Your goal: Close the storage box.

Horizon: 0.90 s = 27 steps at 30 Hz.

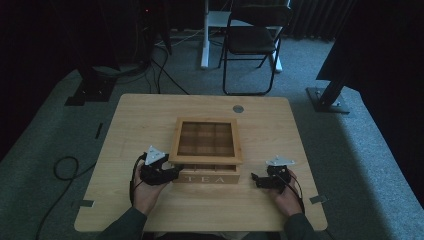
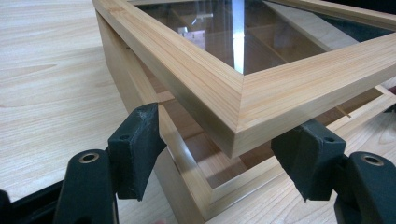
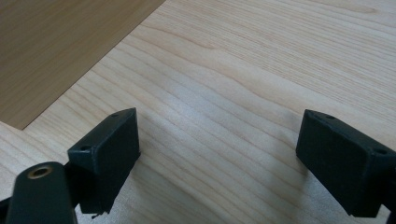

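Folding chair [image 1: 252, 42] behind table [image 1: 130, 130]

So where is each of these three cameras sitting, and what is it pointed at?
High view: above the person's side, looking down on the table; both hands and grippers show.
Left gripper view: on the left gripper, facing the tea box corner between open jaws.
Right gripper view: on the right gripper, facing bare tabletop.
All three share the table.
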Each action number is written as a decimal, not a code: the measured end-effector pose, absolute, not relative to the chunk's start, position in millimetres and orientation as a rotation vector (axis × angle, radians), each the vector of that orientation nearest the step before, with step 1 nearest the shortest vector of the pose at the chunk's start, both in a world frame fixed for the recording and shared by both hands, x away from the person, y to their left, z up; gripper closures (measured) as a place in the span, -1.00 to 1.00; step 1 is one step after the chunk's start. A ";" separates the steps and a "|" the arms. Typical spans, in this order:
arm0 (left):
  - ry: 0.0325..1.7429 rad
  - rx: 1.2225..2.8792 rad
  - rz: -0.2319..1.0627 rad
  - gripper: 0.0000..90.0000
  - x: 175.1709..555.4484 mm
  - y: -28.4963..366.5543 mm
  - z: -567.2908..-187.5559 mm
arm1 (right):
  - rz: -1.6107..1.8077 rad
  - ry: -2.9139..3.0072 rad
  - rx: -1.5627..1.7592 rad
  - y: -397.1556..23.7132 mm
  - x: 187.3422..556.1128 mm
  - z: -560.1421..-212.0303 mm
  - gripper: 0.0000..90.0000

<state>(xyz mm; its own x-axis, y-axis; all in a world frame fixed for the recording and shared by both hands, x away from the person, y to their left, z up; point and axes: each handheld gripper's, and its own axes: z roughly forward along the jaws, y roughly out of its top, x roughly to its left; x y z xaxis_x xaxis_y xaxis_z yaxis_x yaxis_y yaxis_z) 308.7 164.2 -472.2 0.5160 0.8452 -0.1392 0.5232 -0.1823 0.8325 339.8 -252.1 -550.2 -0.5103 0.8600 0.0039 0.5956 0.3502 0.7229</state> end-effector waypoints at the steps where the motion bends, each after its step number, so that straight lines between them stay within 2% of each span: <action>1: 1.135 1.852 0.446 -0.26 308.5 164.2 -472.7 | 0.961 2.241 1.278 -252.1 339.9 -550.2 -0.71; 27: 1.156 1.883 0.432 -0.26 301.6 167.0 -483.2 | 0.962 2.240 1.278 -252.1 339.9 -550.3 -0.71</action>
